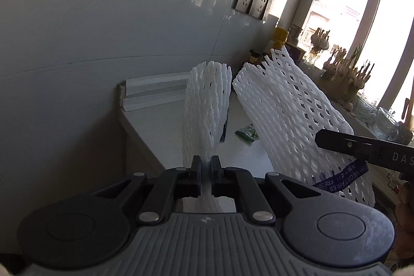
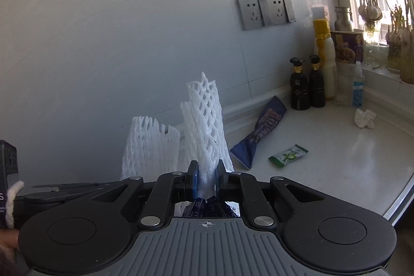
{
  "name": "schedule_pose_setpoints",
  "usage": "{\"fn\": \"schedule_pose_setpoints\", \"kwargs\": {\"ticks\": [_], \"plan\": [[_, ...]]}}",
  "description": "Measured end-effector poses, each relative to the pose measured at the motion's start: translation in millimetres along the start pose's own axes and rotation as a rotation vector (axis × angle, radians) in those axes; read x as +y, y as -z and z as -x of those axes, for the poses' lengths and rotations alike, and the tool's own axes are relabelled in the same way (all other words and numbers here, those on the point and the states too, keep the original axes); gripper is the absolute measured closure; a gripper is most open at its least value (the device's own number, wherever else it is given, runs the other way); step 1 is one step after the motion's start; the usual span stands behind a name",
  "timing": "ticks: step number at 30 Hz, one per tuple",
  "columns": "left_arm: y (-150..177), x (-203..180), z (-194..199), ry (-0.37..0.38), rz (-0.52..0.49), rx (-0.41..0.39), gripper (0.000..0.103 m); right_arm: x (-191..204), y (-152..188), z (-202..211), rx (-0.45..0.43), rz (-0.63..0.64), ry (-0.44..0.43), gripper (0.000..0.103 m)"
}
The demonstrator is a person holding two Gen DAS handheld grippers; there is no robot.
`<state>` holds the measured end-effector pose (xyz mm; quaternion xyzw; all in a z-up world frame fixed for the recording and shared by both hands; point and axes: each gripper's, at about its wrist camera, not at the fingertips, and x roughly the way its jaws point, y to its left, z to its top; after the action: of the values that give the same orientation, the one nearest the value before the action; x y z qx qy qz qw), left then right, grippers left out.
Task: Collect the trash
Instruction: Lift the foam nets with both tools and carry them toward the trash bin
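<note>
The left gripper (image 1: 206,163) has its fingers (image 1: 196,167) pinching the lower end of a white foam net sleeve (image 1: 207,105), which stands up from the fingers above the white bench (image 1: 160,126). The right gripper (image 2: 206,170) has its fingers (image 2: 192,172) pressed on a second white foam net (image 2: 204,120), and this one also stands upright in front of the camera. Below the right fingers there is a dark blue band with white letters (image 2: 207,208). In the left view this band (image 1: 341,176) shows the words "FRESH VEGETABLES" and hangs under the right gripper's fingers (image 1: 336,140), against the net that they hold (image 1: 297,120). Probably it is pinched together with the net, but the view does not show this clearly.

Other trash lies on the bench. A twisted blue wrapper (image 2: 261,131) leans against the low ledge at the foot of the wall. A small green packet (image 2: 288,155) lies flat near it, a little apart. A crumpled white tissue (image 2: 364,118) lies further to the right, near the bottles.

At the back corner stand two dark bottles (image 2: 308,82), a tall bottle with a yellow cap (image 2: 323,56), a paper cup with a picture (image 2: 348,47) and a small clear bottle (image 2: 358,84). On the grey tiled wall (image 2: 129,30) are two sockets (image 2: 264,10). Garlic bulbs with green sprouts (image 1: 346,71) stand on the window sill.
</note>
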<state>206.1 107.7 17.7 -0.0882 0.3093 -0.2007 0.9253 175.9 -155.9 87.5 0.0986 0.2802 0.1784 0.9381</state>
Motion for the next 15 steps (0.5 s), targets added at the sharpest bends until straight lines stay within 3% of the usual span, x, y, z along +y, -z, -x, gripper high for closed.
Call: {"fn": "schedule_pose_setpoints", "kwargs": {"ticks": [15], "plan": [[80, 65, 8, -0.086, 0.118, 0.030, 0.097, 77, 102, -69, 0.121, 0.061, -0.100, 0.092]]}}
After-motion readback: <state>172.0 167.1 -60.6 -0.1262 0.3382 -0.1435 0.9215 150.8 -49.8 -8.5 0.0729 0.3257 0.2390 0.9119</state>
